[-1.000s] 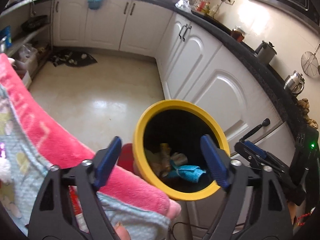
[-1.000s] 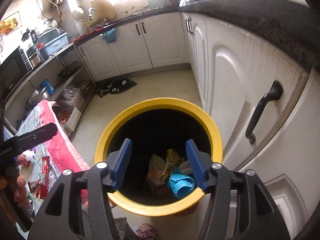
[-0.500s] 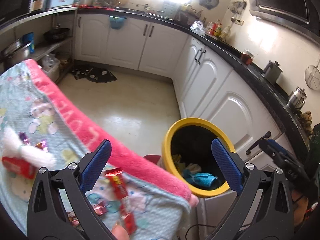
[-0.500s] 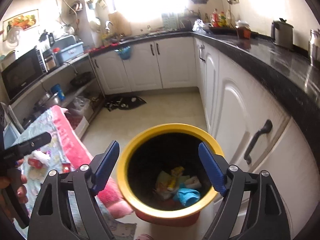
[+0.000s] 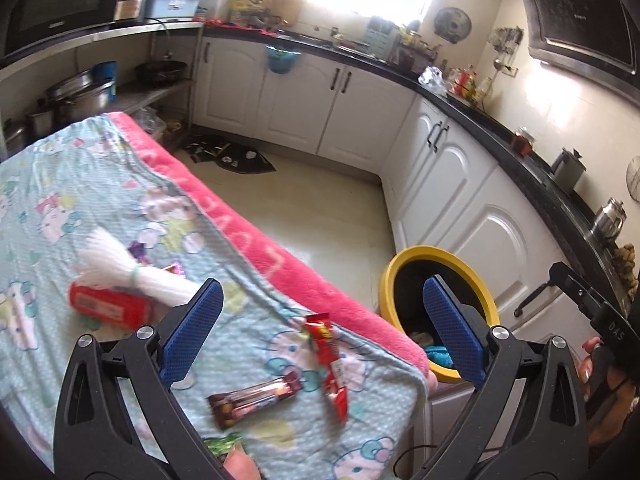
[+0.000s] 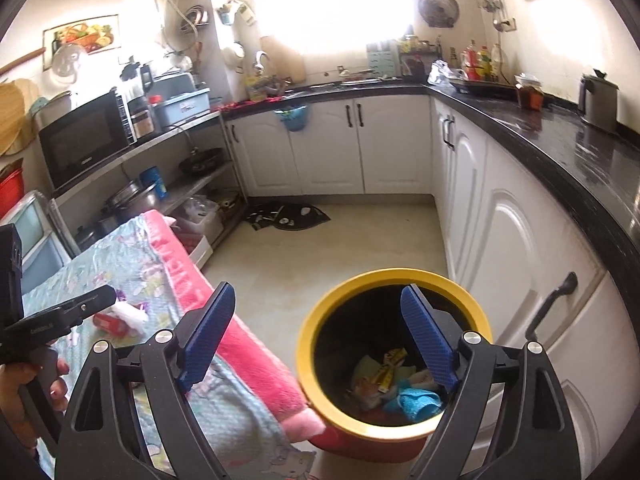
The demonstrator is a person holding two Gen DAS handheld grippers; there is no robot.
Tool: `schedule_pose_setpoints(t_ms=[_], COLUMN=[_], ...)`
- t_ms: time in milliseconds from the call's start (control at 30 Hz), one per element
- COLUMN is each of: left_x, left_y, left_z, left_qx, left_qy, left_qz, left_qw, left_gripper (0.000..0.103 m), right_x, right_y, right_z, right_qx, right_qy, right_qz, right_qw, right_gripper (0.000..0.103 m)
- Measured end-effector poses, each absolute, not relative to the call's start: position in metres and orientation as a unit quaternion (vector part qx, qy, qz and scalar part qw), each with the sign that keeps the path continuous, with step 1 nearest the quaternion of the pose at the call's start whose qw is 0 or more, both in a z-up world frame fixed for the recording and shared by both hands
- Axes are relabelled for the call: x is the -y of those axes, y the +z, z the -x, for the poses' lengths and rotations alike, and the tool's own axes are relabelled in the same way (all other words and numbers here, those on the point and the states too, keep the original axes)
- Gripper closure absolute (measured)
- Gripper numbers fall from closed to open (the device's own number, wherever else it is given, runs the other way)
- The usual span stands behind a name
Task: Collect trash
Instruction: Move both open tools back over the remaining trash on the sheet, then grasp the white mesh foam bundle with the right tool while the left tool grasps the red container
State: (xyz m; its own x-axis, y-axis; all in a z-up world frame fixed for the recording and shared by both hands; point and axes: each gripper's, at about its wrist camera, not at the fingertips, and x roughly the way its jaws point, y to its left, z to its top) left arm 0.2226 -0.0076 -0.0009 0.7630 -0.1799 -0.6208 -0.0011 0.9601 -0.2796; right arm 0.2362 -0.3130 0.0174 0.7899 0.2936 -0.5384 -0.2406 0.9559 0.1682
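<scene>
A yellow-rimmed bin (image 5: 408, 268) (image 6: 320, 316) stands on the floor by the white cabinets, with wrappers and a blue cloth (image 6: 416, 402) inside. On the table's patterned blanket (image 5: 100, 192) lie a red wrapper (image 5: 329, 354), a brown snack bar wrapper (image 5: 254, 398), a red packet (image 5: 108, 307), a white plastic bundle (image 5: 120, 268) and a green wrapper (image 5: 222, 444). My left gripper (image 5: 320, 332) is open and empty above the blanket's near corner. My right gripper (image 6: 318, 338) is open and empty above the bin's left rim.
The blanket has a pink edge (image 5: 256, 240) next to the bin. White cabinets (image 6: 516, 248) with a black countertop (image 6: 560, 148) run along the right. A dark mat (image 6: 288, 216) lies on the floor at the back. Shelves with pots (image 6: 128, 200) stand at left.
Both grippers have pulled up and back from the bin. The left one swung left over the table, so the wrappers came into view. Both stay open.
</scene>
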Motion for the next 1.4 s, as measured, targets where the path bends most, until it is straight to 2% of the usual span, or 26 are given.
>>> schedule_pose_setpoints(t_ms=[967,1200,1400], left_x=[-0.127,-0.154,-0.168], left_y=[0.010,-0.003,-0.022], left_z=[-0.139,-0.130,-0.130], left_qx=[-0.302,-0.310,-0.337], left_qy=[0.075,0.101,0.114], left_qz=[0.206,0.212,0.196], left_qw=[0.928,0.921,0.914], left_gripper=[0.011,0.011,0.011], right_x=[0.178,0.130,0.074], right_y=[0.041,0.027,-0.010], right_z=[-0.209,-0.219,-0.250], right_qx=[-0.279,-0.293,-0.340], right_qy=[0.286,0.337,0.366], right_qz=[0.047,0.079,0.120], right_qw=[0.916,0.891,0.858], right_gripper=[0.021,0.020,0.021])
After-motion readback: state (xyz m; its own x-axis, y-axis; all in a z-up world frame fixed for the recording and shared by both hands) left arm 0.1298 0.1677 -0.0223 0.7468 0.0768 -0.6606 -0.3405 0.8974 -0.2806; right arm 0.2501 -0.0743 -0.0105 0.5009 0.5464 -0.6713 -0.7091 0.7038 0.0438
